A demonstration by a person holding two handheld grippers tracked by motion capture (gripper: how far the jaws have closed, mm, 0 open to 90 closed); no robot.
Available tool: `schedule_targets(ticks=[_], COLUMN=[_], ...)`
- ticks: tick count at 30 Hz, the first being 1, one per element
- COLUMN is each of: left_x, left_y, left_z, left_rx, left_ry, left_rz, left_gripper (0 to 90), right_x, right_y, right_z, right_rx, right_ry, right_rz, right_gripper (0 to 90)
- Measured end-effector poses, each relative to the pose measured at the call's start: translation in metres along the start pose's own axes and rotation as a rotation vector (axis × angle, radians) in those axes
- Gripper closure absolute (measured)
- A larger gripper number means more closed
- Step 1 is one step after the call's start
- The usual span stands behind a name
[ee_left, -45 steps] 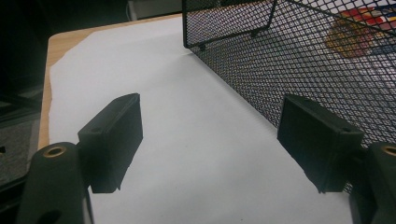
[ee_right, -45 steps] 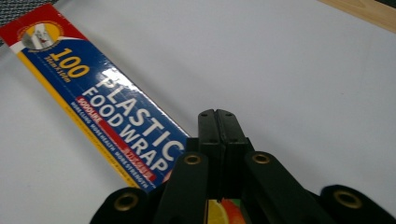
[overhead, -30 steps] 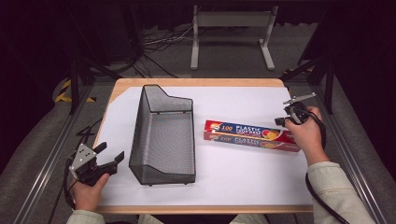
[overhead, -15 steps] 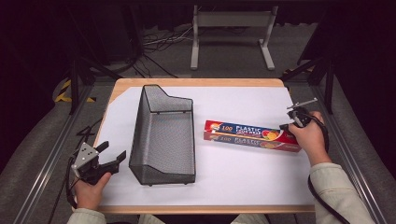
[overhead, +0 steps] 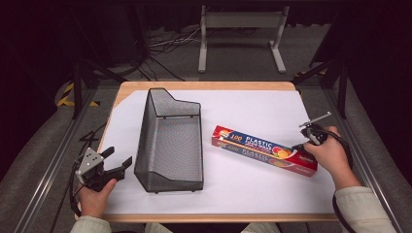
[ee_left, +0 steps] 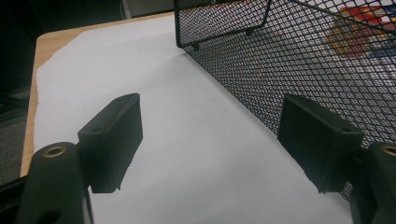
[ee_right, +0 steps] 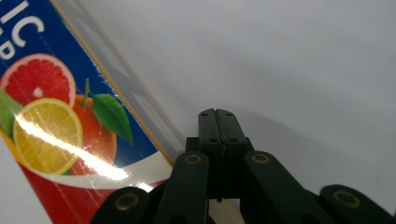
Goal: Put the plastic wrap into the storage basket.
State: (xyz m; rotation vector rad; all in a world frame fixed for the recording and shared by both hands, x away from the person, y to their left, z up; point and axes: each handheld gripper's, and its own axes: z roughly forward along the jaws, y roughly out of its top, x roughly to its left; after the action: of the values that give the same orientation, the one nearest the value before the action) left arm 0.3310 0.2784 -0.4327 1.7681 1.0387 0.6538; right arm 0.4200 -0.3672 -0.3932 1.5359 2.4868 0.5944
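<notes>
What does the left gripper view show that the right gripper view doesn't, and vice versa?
Left gripper view alone: the mesh basket beside its gripper, jaws wide apart, and a bare wooden table edge. Right gripper view alone: its gripper with jaws pressed together, empty, beside the box's fruit picture. Shared: the white sheet and the plastic wrap box, seen through the mesh from the left.

Overhead front-facing table [overhead: 252, 194] view, two close tool cameras, sharing white tabletop

Probably a lab or recording studio: black curtains [overhead: 43, 43], metal frame rails [overhead: 53, 160], floor cables [overhead: 165, 46], paper-covered table [overhead: 252, 194].
</notes>
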Motion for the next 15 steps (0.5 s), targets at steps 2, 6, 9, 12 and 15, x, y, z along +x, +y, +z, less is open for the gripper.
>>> schedule_targets(ticks=[2, 6, 9, 12, 15], left_x=[0.0, -0.001, -0.001, -0.001, 0.0], left_y=[0.0, 0.0, 0.0, 0.0, -0.001], left_z=[0.0, 0.0, 0.001, 0.0, 0.0], left_rx=[0.0, 0.0, 0.001, 0.003, 0.003], left_ry=[-0.001, -0.002, -0.003, -0.004, 0.0], left_rz=[-0.001, -0.002, -0.002, -0.003, -0.007], left_gripper=[22.9, 22.9, 22.9, 22.8, 22.8], right_x=[0.006, 0.016, 0.016, 0.011, 0.01], right_y=[-0.006, -0.016, -0.017, -0.015, -0.013], right_z=[-0.002, -0.006, -0.006, -0.008, -0.011], right_rx=[0.021, 0.039, 0.039, -0.068, -0.138], right_ry=[0.025, 0.071, 0.059, 0.031, 0.018], right_rz=[-0.016, -0.038, -0.052, -0.052, -0.064], right_gripper=[90.0, 90.0, 84.7, 72.6, 62.6])
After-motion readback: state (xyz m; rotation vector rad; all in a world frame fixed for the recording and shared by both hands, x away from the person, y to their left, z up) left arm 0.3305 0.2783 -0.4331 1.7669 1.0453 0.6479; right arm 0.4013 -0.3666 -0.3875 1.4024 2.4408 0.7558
